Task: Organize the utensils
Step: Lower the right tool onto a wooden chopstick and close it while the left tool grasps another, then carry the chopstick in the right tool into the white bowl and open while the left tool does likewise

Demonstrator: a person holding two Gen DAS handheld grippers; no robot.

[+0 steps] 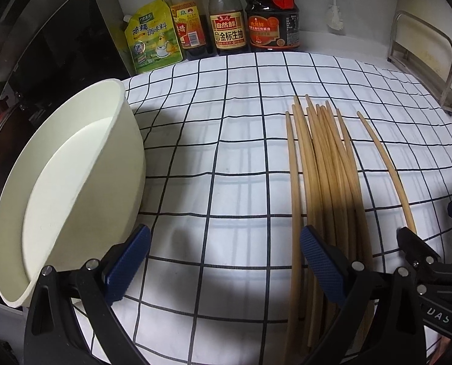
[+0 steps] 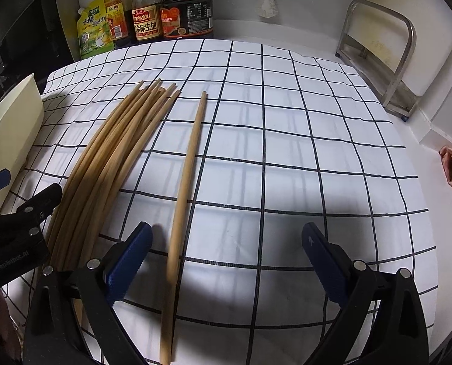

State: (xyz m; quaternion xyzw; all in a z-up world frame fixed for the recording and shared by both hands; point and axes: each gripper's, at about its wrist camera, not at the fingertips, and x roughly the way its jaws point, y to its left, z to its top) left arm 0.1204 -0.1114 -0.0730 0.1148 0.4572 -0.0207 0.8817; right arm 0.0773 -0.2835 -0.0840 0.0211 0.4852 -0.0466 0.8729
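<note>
Flanking chopsticks (image 1: 326, 164): cream tub (image 1: 74, 182) left, sauce bottles (image 1: 229, 27) behind; both jaws wide, empty.

Cloth (image 2: 286, 152) on counter (image 2: 317, 39). Chopstick pile (image 2: 116, 146) lies on cloth, w/ one chopstick (image 2: 186, 176) apart just to its right. Tub (image 1: 74, 182) at cloth's left edge. Bottles (image 1: 226, 21) & pouch (image 1: 153, 39) behind; rack (image 2: 387, 57) back right

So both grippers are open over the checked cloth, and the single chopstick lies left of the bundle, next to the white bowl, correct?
Not quite. The single chopstick lies right of the bundle, away from the white bowl, as the right wrist view shows. Both the left gripper and right gripper are open over the checked cloth.
</note>
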